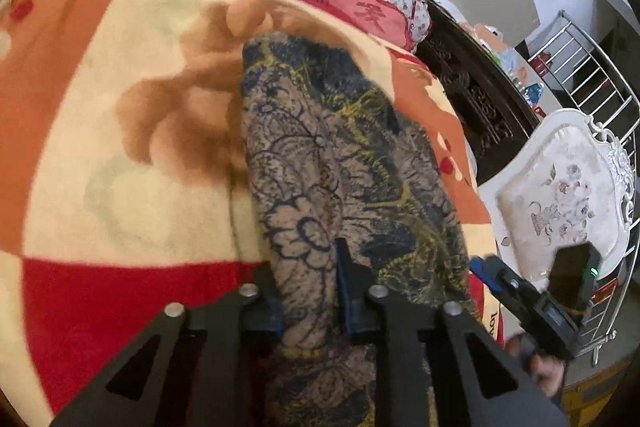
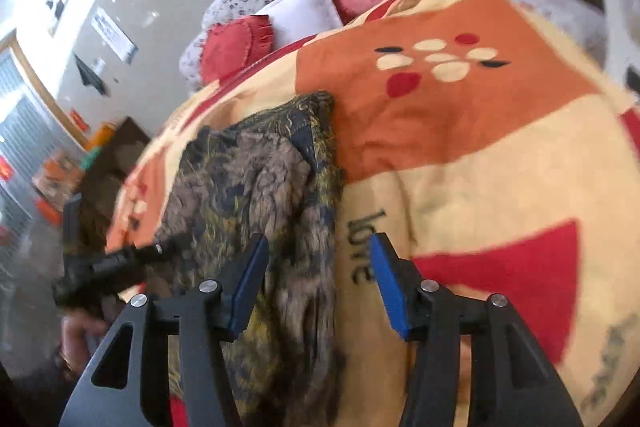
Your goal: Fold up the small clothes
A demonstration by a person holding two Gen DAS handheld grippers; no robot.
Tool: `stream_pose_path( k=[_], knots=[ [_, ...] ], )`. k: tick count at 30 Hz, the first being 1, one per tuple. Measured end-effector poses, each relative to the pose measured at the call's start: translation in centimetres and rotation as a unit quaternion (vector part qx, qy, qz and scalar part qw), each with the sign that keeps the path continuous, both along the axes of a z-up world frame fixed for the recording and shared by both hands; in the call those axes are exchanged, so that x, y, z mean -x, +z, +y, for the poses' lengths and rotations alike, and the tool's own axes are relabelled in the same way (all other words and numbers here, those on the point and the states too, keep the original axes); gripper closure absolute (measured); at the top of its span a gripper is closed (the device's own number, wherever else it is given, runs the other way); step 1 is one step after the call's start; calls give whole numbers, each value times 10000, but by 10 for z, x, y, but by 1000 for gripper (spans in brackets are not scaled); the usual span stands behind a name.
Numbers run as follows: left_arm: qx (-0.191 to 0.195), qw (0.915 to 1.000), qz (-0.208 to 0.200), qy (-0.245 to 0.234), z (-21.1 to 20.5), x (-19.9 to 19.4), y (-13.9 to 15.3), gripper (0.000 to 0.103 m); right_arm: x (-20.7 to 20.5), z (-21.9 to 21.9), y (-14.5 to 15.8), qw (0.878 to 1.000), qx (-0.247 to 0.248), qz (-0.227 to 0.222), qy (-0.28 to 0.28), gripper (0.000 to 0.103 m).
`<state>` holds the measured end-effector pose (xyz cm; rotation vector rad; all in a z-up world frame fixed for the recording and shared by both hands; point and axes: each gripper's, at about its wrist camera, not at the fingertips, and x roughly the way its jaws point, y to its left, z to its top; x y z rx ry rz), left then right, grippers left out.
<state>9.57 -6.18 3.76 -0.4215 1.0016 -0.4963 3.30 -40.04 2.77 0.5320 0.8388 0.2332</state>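
A small brown garment with a dark blue and yellow floral print [image 1: 340, 163] lies on the orange, cream and red blanket [image 1: 120, 131]. My left gripper [image 1: 308, 291] has the garment's near end between its two fingers, which stand a little apart with cloth bunched between them. The garment also shows in the right wrist view [image 2: 256, 187], crumpled. My right gripper [image 2: 320, 283] is open, its left finger over the garment's right edge, its right finger over bare blanket [image 2: 480, 131]. The right gripper shows in the left wrist view [image 1: 520, 291], and the left gripper in the right wrist view [image 2: 120, 263].
Red heart pillows [image 2: 236, 47] and a white pillow [image 2: 304, 7] lie at the head of the bed. A white floral chair [image 1: 560, 199] and a metal rack [image 1: 592, 75] stand to the right of the bed. A dark carved cabinet [image 1: 472, 95] stands beyond.
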Motion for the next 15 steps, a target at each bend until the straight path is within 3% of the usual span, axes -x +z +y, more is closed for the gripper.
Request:
stream_pose_path(
  k=[4, 7, 10, 13, 15],
  knots=[
    [-316, 9995, -30, 65, 22, -3, 13, 86, -24, 1, -15, 9987, -414, 174, 226, 49],
    [-431, 9987, 270, 98, 50, -15, 3, 85, -26, 7, -16, 9971, -652, 120, 381, 49],
    [-717, 9969, 290, -172, 43, -19, -1, 74, -26, 14, -18, 9946, -955, 91, 387, 49],
    [-1047, 9943, 203, -38, 34, -18, -1, 56, -32, 20, -20, 9897, -1385, 90, 340, 49],
    [-1084, 9940, 147, 96, 32, -16, -2, 53, -35, 25, -20, 9855, -1665, 84, 327, 46]
  ],
)
